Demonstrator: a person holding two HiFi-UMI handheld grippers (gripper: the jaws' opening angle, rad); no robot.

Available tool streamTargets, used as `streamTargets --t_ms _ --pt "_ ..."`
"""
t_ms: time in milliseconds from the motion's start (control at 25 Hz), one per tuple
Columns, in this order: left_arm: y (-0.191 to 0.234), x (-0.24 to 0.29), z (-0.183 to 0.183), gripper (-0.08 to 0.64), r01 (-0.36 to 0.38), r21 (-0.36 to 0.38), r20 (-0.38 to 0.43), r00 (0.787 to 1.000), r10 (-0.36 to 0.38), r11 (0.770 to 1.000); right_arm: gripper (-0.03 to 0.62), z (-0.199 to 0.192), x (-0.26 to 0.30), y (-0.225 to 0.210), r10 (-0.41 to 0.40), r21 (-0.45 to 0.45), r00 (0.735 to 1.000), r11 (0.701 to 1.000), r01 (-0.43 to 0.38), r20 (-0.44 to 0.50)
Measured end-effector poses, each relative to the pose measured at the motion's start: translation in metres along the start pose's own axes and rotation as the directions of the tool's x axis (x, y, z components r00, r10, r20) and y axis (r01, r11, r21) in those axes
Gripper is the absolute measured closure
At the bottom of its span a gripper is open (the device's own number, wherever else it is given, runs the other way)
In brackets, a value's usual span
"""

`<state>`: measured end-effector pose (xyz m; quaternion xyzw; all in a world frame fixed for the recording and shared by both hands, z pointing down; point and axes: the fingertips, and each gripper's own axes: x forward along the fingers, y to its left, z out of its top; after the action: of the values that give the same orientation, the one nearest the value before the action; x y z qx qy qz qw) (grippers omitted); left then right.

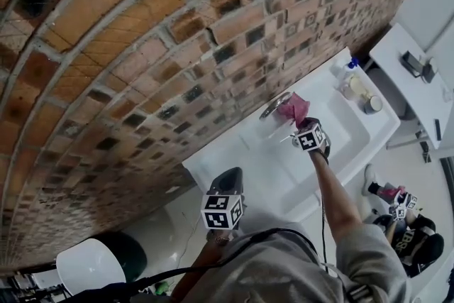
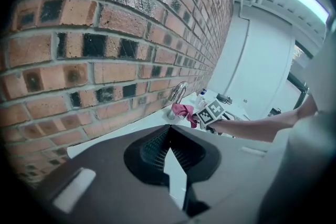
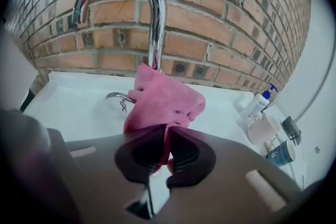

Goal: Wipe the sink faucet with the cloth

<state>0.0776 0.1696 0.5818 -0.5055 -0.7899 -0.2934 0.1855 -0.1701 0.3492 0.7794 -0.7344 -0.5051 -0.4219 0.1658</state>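
Two grippers: right gripper [image 3: 167, 131] is clamped on the cloth [image 3: 164, 102]; left gripper [image 2: 169, 132] is held well back from the faucet [image 3: 155, 18], fingers closed on nothing.
Cloth: bunched against the faucet's upright stem, near its base.
Risk: cloth could be pulled from the fingers if dragged round the stem, since only a small fold is gripped.
Hidden: faucet base is covered by the cloth; contact pressure cannot be judged.

Head overhead, far; right nearest; all share faucet [image 1: 275, 104].
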Motion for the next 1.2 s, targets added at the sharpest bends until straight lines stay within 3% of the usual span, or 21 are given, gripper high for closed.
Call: streamTargets --t_ms 280,440,520,600,680,800,880,1000,1120,1200 --pt "-0.013 0.005 0.002 0.546 0.028 0.025 0.000 1.000 -0.028 0.999 0.572 0.016 -0.031 0.040 0.075 0.019 0.997 0.997 -0.075 -0.006" --pt "-0.020 0.003 0.003 0.546 0.041 0.038 0.003 0.999 -0.041 0.998 0.571 0.049 -0.061 0.044 0.097 0.015 0.989 0.995 -0.099 0.114" --pt "-0.020 0.002 0.002 0.546 0.040 0.041 0.003 0.999 -0.040 0.998 0.571 0.087 -0.081 0.047 0.129 0.021 0.960 0.990 -0.139 0.248" --pt "-0.020 0.001 0.003 0.546 0.035 0.043 0.005 0.999 -0.035 0.998 0.571 0.131 -0.094 0.049 0.141 -0.027 0.931 0.990 -0.140 0.336" --pt "-0.020 -0.003 0.005 0.546 0.032 0.043 0.011 0.999 -0.033 0.999 0.571 0.156 -0.098 0.053 0.141 -0.085 0.920 0.989 -0.118 0.366" --pt "-0.018 -0.013 0.009 0.546 0.019 0.042 0.033 0.999 -0.021 0.999 0.571 0.158 -0.102 0.065 0.130 -0.171 0.909 0.983 -0.066 0.397" --pt "-0.012 -0.017 0.011 0.546 0.003 0.035 0.046 0.999 -0.004 0.999 0.571 0.154 -0.108 0.080 0.130 -0.277 0.899 0.961 -0.010 0.418" --pt "-0.004 -0.020 0.010 0.546 -0.014 0.015 0.051 0.999 0.013 1.000 0.571 0.139 -0.116 0.118 0.215 -0.469 0.888 0.883 0.001 0.407" --pt "-0.007 -0.018 0.007 0.546 -0.007 0.016 0.045 0.999 0.006 1.000 0.571 0.139 -0.145 0.157 0.336 -0.593 0.827 0.805 -0.003 0.450" --pt "-0.011 -0.015 0.008 0.546 0.005 0.025 0.043 0.999 -0.006 1.000 0.571 0.164 -0.166 0.159 0.318 -0.581 0.789 0.811 0.060 0.525"
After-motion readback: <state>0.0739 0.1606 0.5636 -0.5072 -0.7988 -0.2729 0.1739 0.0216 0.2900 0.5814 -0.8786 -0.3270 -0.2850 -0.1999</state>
